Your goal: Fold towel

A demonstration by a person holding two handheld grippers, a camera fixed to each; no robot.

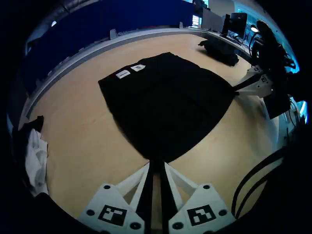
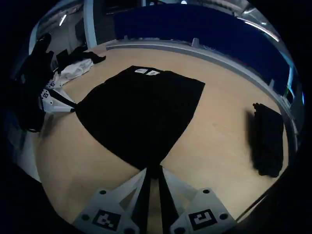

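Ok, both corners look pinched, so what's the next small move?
Probably lift both corners together and carry them toward the far edge with the white labels. The left gripper and right gripper each pinch a corner of the black towel, which lies flat.

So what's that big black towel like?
The towel is black, soft-looking cloth, spread out on the pale wooden table. Two small white labels sit near its far edge. The left tool pinches one corner and the right tool pinches another, so those corners are drawn into points.
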